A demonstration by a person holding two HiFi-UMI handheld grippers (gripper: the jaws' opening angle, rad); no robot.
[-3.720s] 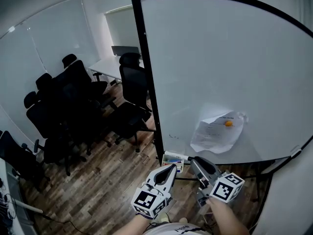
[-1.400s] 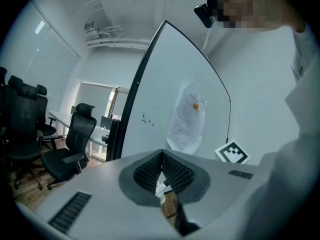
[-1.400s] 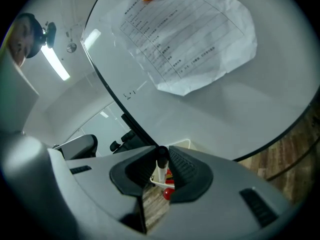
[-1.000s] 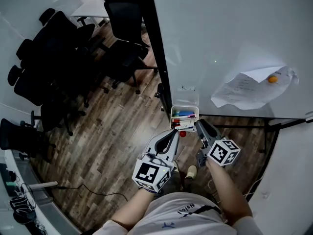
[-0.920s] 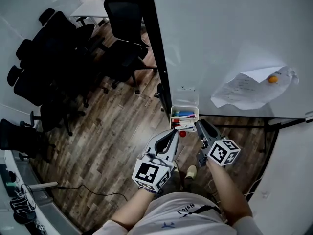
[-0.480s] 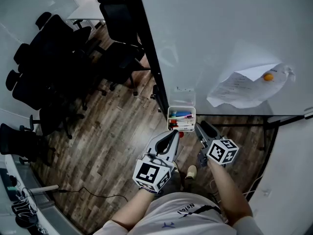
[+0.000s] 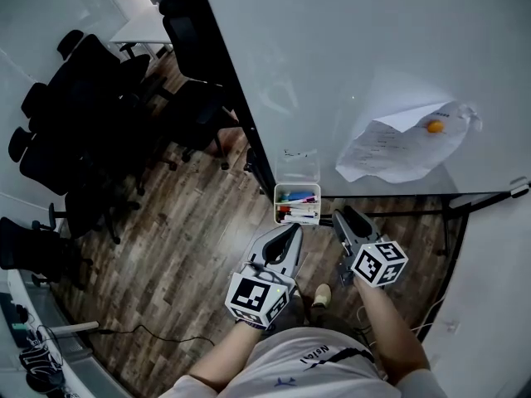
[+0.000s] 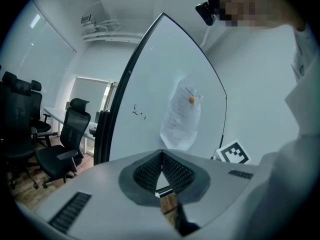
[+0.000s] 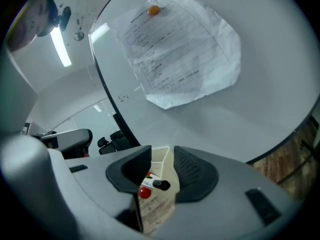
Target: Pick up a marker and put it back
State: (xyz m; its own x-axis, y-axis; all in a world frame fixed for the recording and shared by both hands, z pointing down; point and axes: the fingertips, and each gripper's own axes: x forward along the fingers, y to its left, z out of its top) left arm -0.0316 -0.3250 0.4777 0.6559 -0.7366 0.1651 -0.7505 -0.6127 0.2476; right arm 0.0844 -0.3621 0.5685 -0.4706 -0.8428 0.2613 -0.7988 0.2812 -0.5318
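The markers lie in the white tray at the bottom of the whiteboard. The right gripper is just in front of the tray, its fingers wide apart and holding nothing. The left gripper has its fingers pressed together.

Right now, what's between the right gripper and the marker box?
Nothing. In the right gripper view, the right gripper has open jaws, with only bare air before the marker box.
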